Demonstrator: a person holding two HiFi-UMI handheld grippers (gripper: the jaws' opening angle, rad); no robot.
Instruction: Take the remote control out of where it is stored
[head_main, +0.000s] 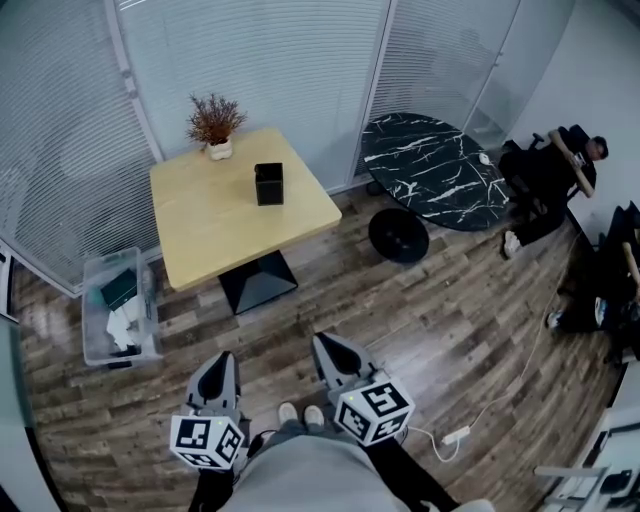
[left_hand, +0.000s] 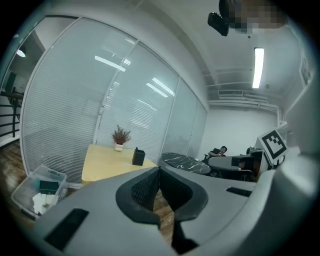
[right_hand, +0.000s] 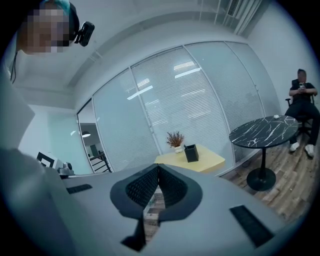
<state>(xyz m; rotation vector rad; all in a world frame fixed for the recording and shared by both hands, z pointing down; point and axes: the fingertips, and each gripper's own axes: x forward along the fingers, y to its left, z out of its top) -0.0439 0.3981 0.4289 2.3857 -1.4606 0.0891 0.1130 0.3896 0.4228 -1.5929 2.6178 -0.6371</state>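
At twelve o'clock, on the yellow table (head_main: 210, 225), stands a black holder (head_main: 268, 185); the remote control cannot be made out inside. Left gripper (head_main: 222, 362) and right gripper (head_main: 328, 345), clenched empty, hang at six.

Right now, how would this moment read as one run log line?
left gripper: shut, empty | right gripper: shut, empty | black box: on wooden table, untouched

Grey left gripper (head_main: 223, 358) and right gripper (head_main: 327, 341) each bear a black-marked white cube (head_main: 207, 441).
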